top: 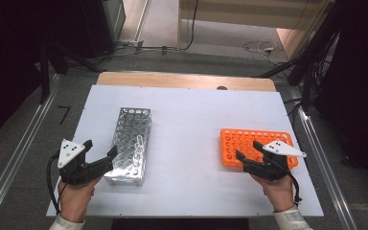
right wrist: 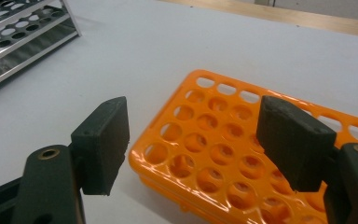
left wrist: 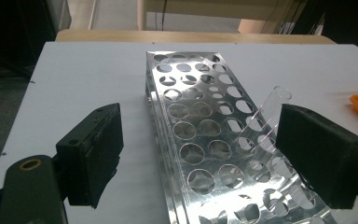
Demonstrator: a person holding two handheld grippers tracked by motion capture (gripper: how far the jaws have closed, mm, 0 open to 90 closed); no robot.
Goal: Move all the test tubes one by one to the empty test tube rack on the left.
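Left claw (left wrist: 200,154) gapes wide, empty, over your metal rack (left wrist: 205,140); tube (left wrist: 265,116) leans away just inside its right jaw. Right claw (right wrist: 196,144), also wide, idles over the orange rack (right wrist: 223,158).

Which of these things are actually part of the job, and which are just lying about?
In the job:
metal rack
clear tube standing tilted in it
orange rack
left gripper, open
right gripper, open

Just there:
white table
cables on the floor

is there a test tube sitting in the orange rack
No: in the right gripper view every visible hole of the orange rack is empty; the one clear test tube leans in the metal rack.
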